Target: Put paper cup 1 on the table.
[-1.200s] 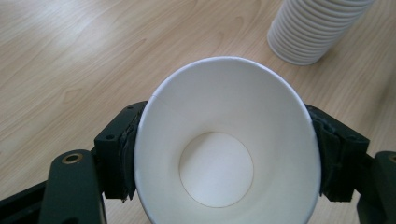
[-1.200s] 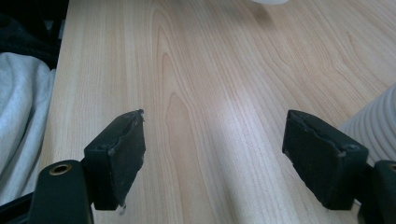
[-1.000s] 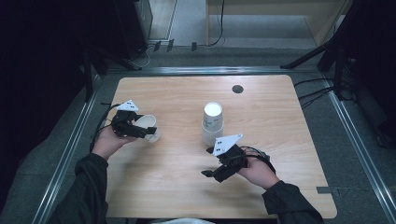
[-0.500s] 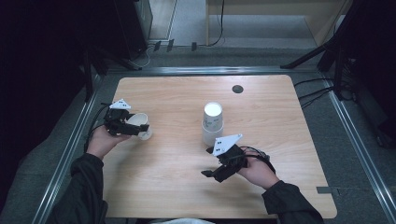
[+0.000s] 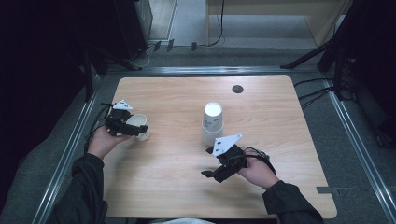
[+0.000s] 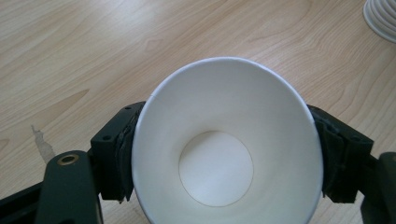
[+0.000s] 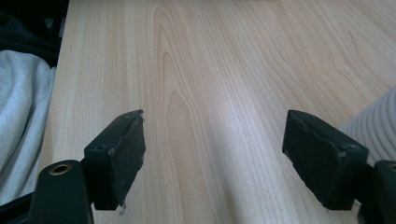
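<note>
We note the left gripper point(image 5: 133, 128) pinching a paper cup point(image 5: 138, 126) near the table's point(image 5: 280, 107) left edge — separated from the stack point(image 5: 212, 123) at centre. Right gripper point(image 5: 215, 171) spread, empty — set-down remains.

a cup point(image 5: 138, 127) is sitting between the left gripper's point(image 5: 135, 129) jaws at the table's point(image 5: 280, 107) left; a cup stack point(image 5: 212, 123) is standing mid-table, behind the right gripper point(image 5: 211, 173).

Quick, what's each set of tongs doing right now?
Left tongs: shut on the paper cup.
Right tongs: open, holding nothing.
</note>
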`<state>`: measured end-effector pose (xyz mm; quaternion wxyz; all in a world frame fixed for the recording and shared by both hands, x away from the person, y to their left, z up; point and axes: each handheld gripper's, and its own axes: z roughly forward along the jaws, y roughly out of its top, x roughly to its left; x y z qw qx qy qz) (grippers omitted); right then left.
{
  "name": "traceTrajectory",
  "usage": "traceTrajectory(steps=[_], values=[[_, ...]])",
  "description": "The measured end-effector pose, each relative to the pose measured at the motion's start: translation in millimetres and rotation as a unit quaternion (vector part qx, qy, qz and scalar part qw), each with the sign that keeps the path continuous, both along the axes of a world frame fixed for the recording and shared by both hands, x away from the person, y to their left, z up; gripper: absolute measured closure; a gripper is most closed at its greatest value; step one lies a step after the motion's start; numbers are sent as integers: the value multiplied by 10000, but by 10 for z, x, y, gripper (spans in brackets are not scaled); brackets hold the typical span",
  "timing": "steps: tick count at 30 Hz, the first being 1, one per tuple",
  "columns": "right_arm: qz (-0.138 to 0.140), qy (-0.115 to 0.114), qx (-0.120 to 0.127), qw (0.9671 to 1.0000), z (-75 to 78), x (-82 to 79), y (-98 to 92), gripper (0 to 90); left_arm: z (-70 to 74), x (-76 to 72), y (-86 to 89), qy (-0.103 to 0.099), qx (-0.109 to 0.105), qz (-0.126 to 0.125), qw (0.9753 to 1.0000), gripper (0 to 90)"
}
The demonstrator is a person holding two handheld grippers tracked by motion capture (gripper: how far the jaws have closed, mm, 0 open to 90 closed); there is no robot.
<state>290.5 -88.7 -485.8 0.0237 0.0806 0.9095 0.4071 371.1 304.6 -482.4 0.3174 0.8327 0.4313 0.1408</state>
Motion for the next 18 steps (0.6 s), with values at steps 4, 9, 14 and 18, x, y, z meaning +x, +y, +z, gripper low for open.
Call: traceTrajectory(steps=[4, 9, 14, 18], values=[[6, -3, -14, 10000, -3, -2, 3, 217, -20, 6, -16, 15, 79, -23, 10000, 215], [6, -8, -2, 10000, 0, 1, -1, 216, -35, 13, -28, 74, 139, -25, 9999, 209], [8, -4, -5, 10000, 0, -1, -1, 216, -57, 16, -55, 132, 196, -89, 9997, 203], [12, -6, -16, 10000, -3, 1, 0, 217, -61, 16, -61, 141, 184, -122, 9997, 197]])
